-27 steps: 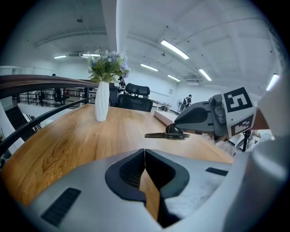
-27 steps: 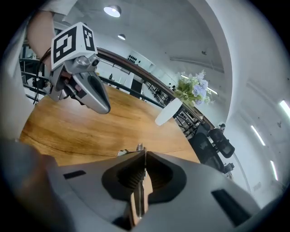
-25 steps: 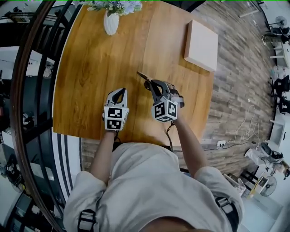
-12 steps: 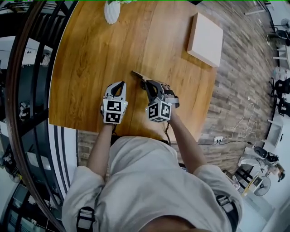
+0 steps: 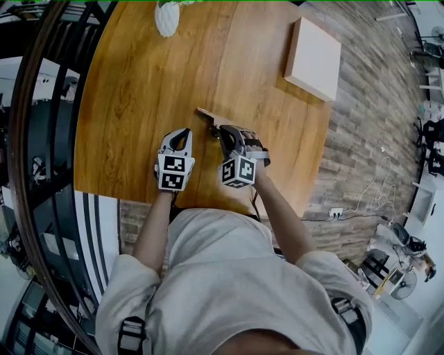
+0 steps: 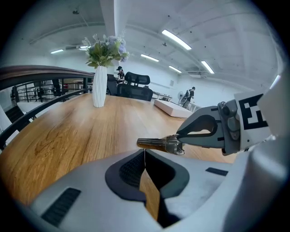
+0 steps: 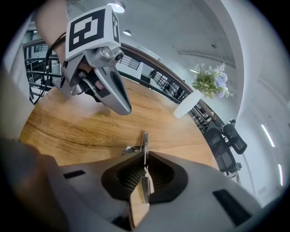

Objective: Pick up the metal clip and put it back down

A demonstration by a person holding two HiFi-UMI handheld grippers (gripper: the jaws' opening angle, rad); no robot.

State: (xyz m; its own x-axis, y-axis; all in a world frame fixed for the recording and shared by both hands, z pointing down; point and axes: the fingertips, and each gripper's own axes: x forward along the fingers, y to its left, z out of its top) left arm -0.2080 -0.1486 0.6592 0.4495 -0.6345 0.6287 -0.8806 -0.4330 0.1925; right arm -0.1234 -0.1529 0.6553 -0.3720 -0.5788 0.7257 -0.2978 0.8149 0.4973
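The metal clip [image 5: 209,116] is a thin silver strip with a small spring part, and it sticks out past my right gripper [image 5: 222,132] toward the far left. In the right gripper view the jaws are shut on the clip [image 7: 144,144], which hangs just over the wooden table [image 5: 139,83]. My left gripper [image 5: 182,134] rests close beside it on the left, shut with nothing between its pads. The left gripper view shows the clip [image 6: 159,144] lying level in front of the left gripper's shut jaws, pinched by the right gripper [image 6: 181,138].
A white vase [image 5: 166,17] with flowers stands at the table's far edge. A flat white box [image 5: 313,57] lies at the far right corner. A dark curved railing [image 5: 41,139] runs along the left. The table's near edge [image 5: 201,213] is just behind both grippers.
The right gripper, still holding the clip, has shifted a little left and nearer to the left gripper. The left gripper has barely moved.
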